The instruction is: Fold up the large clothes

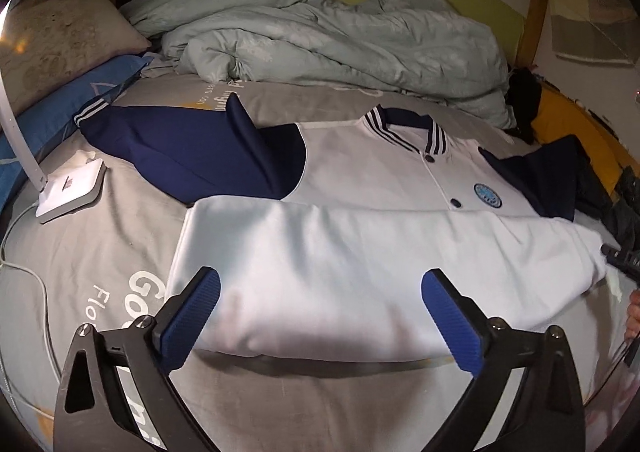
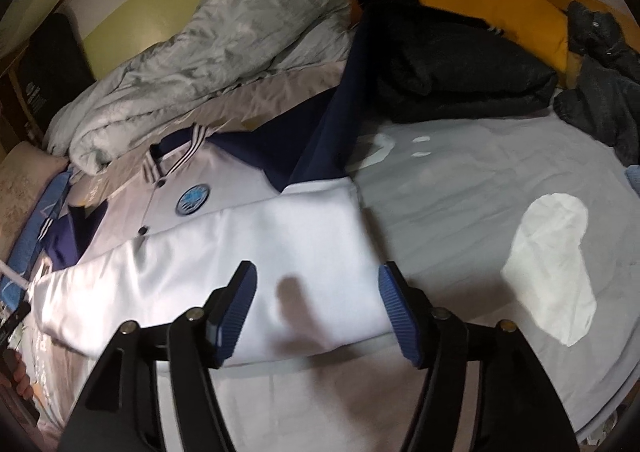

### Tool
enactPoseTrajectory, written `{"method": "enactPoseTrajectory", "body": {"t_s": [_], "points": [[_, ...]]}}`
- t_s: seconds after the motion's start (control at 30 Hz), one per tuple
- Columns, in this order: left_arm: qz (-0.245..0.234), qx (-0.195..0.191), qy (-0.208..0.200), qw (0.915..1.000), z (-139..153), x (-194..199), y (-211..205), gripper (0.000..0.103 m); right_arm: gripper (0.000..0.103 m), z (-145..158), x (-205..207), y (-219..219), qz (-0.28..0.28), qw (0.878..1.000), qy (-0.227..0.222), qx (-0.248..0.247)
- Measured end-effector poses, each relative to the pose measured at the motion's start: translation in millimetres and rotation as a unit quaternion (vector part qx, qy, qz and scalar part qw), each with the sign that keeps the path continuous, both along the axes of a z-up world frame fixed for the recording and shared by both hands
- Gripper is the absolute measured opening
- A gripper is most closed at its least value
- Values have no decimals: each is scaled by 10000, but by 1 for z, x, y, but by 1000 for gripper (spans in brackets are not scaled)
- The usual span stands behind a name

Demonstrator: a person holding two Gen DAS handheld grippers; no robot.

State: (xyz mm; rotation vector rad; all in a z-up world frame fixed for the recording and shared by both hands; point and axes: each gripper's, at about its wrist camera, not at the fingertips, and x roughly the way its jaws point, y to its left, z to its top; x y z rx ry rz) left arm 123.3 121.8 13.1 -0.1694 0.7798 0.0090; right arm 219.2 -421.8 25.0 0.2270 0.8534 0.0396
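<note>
While both pairs of fingers stand apart with nothing between them, we hover over the near fold of the varsity jacket (image 1: 360, 252): our left gripper (image 1: 320, 316) wide, our right gripper (image 2: 318, 310) moderately parted. The jacket lies across the middle of the bed sheet (image 1: 100, 236), hem half doubled up toward the collar, its long axis running side to side just beyond the fingers. Our left view alone shows the navy left sleeve (image 1: 192, 156) spread toward the lamp base (image 1: 72, 188); our right view alone shows the navy right sleeve (image 2: 320, 124) reaching the black clothes (image 2: 460, 64) near the far edge.
</note>
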Motion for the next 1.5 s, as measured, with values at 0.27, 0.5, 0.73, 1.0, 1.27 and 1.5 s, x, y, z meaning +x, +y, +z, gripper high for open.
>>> {"method": "enactPoseTrajectory", "body": {"t_s": [0.27, 0.5, 0.73, 1.0, 1.27, 1.5], "points": [[138, -79, 330, 9993, -23, 9, 2, 103, 34, -24, 27, -13, -200, 9988, 440, 119], [129, 16, 70, 9999, -15, 2, 0, 103, 4, 23, 5, 18, 304, 9925, -1028, -595], [176, 16, 179, 9997, -18, 5, 1, 103, 6, -55, 53, 2, -224, 9960, 652, -562], [118, 154, -87, 9998, -12, 1, -3, 103, 60, 4, 16, 25, 199, 9957, -673, -604], [71, 447, -378, 9983, -5, -6, -18, 103, 73, -36, 13, 73, 1395, 9895, 210, -321], [-61, 985, -975, 9903, 8, -20, -37, 102, 77, -51, 19, 78, 1321, 9880, 429, -670]]}}
